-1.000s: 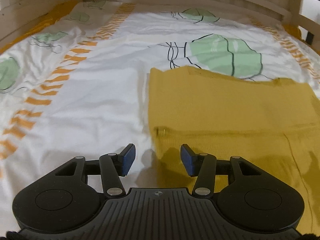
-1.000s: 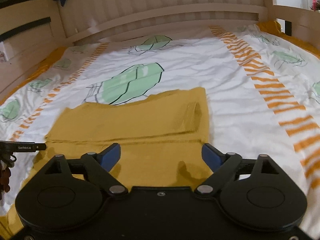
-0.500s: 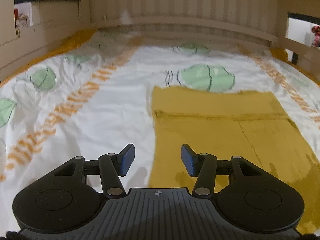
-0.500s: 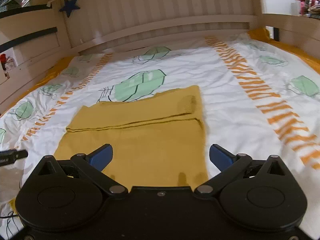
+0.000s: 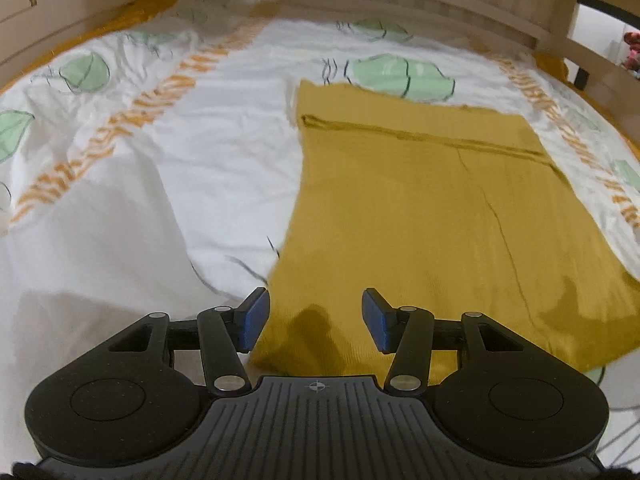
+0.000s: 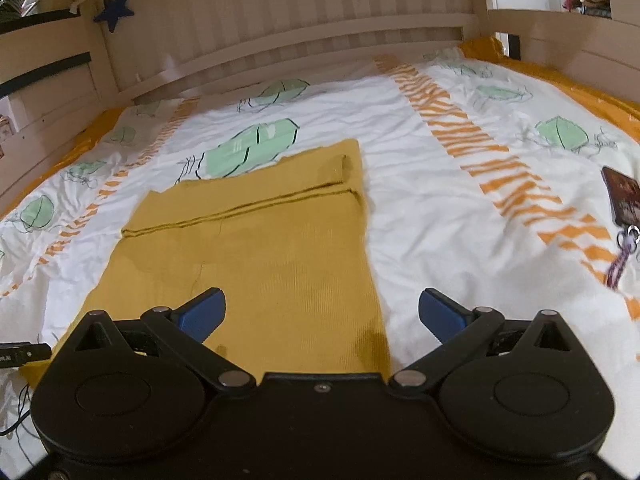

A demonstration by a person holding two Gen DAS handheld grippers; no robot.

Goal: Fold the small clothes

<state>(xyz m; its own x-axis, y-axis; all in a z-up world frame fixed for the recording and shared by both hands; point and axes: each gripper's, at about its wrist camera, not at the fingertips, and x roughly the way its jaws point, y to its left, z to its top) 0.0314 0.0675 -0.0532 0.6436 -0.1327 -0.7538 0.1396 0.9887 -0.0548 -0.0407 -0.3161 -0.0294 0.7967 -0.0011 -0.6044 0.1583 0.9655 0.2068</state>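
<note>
While both lie empty-jawed, left tool (image 5: 315,320), right tool (image 6: 322,314) agape above mustard garment (image 6: 256,256) on bedspread (image 6: 440,208).

The mustard garment (image 5: 420,208) is a matt knitted cloth with fine ribs. The duvet cover (image 6: 420,208) under it is thin woven cloth, lightly creased, with printed leaves and orange stripes. The bed frame (image 6: 320,32) looks like pale painted wood, smooth. Both grippers are matt black plastic with small shiny metal pins and blue rubbery pads (image 5: 256,316).
</note>
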